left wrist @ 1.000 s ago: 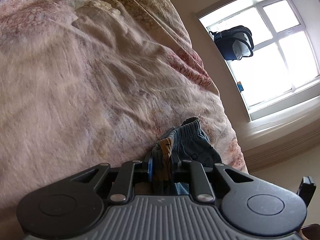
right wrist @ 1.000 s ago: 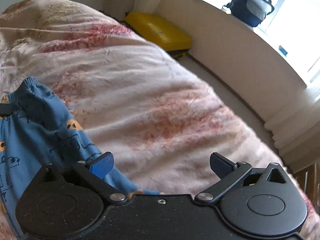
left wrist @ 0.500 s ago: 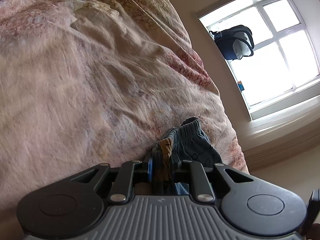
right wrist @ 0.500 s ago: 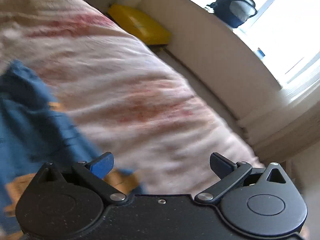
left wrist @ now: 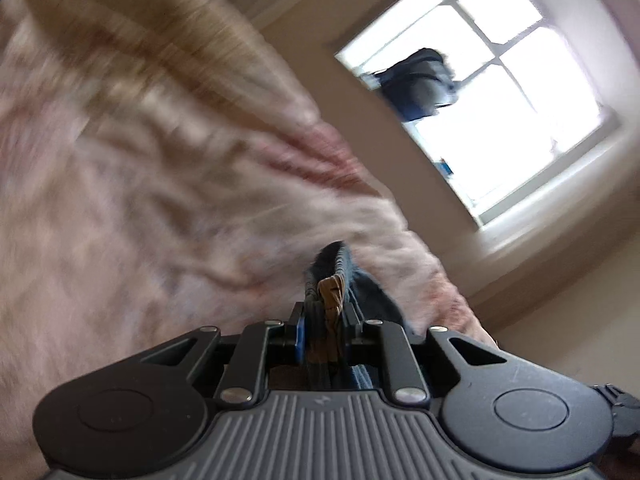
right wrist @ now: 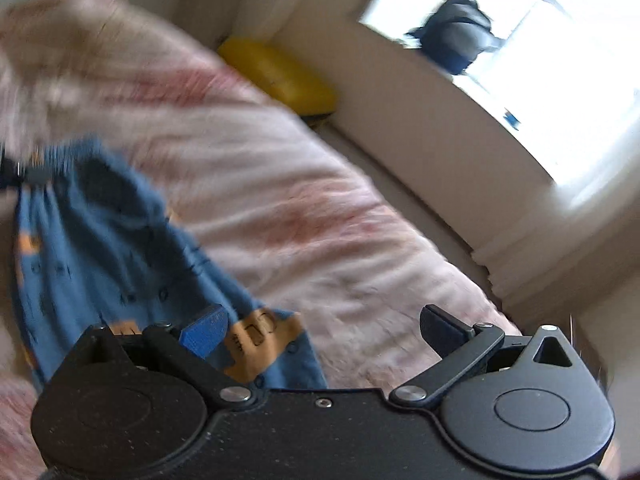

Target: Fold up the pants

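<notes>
Blue pants (left wrist: 334, 280) pinched in left hand-held gripper (left wrist: 323, 330); right hand-held gripper (right wrist: 320, 330) spread, empty.

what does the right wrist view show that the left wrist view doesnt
Only the right wrist view: a yellow case on the floor beside the bed, the blue pants spread out with their orange print, and the right hand-held gripper open with nothing between its fingers.

Only the left wrist view: the left hand-held gripper shut on the bunched waistband.

Both: the pinkish bedspread, the bright window, and the dark bag on its sill.
</notes>
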`<state>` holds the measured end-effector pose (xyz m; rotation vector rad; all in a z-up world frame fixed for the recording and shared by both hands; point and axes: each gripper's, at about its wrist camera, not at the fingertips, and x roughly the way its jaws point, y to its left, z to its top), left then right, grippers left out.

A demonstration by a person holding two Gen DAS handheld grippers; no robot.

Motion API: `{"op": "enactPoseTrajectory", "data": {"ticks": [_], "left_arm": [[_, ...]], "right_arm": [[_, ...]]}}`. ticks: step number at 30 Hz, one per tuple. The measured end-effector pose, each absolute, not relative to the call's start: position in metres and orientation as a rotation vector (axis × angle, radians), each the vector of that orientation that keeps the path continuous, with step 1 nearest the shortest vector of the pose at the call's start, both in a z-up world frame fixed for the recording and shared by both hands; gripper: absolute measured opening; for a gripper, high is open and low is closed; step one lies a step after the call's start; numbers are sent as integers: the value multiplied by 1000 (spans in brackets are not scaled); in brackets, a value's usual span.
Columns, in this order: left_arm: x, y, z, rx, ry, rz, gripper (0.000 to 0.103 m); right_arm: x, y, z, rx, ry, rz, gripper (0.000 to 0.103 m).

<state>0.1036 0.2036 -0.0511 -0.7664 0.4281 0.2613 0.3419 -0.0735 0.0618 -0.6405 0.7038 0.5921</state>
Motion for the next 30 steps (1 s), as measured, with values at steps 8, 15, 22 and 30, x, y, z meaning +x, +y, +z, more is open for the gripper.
{"op": "enactPoseTrajectory", "data": {"ticks": [8, 15, 22, 30], "left_arm": [[90, 109, 5, -342, 279, 77, 18], [102, 3, 37, -61, 272, -157, 18], [129, -101, 10, 99, 390, -333, 18], [145, -178, -71, 321, 567, -413, 18]], "right_arm": [[308, -169, 57, -304, 820, 448, 102], [291, -228, 43, -198, 680, 368, 102], [294, -296, 32, -85, 690, 284, 102], [289, -345, 15, -68, 701, 218, 102]]}}
